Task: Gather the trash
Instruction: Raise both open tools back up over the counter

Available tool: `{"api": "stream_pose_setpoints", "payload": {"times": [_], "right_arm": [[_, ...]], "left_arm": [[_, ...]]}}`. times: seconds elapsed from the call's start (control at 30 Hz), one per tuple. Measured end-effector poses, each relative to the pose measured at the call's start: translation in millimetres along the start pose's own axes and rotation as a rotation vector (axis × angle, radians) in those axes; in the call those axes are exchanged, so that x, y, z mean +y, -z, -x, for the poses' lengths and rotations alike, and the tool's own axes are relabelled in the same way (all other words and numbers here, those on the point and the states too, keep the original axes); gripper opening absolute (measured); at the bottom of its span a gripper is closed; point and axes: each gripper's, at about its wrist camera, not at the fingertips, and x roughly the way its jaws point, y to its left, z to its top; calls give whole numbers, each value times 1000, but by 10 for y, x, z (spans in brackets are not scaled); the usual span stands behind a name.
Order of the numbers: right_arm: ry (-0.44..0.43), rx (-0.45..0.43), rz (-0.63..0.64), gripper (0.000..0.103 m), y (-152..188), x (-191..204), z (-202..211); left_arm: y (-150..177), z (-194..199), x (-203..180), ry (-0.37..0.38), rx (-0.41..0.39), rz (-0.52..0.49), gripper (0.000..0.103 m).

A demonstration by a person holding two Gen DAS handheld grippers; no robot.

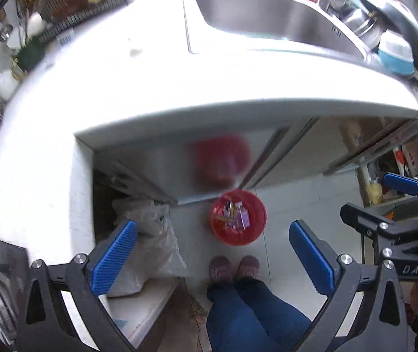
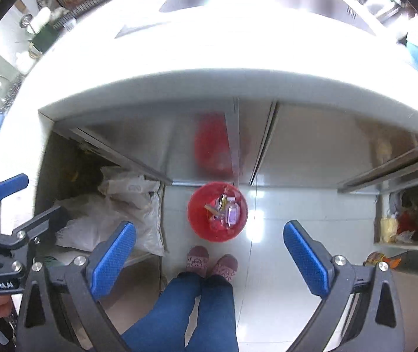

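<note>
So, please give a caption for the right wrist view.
Open right tongs above a red bin holding trash.

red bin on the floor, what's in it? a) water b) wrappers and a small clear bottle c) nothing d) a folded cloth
b: the red bin by the person's slippers holds colourful wrappers and a small clear bottle.

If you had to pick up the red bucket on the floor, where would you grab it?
I'd grip the rim of the red bucket, coming straight down from above. It stands upright with its mouth open upward, so the thin edge is the part two fingers can pinch. The near side, by the slippers, looks bare, while the trash lies further in. Both grippers are open and empty.
</note>
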Motion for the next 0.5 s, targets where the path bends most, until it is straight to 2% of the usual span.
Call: {"api": "stream_pose_setpoints", "payload": {"times": [0.23,0.5], "right_arm": [[-12,-80,17,101,-123,64,459],[-36,-145,66,101,-279,158,735]], "left_arm": [[-101,522,27,-22,-94,16,103],[-213,864,213,-61,-153,71,103]]}}
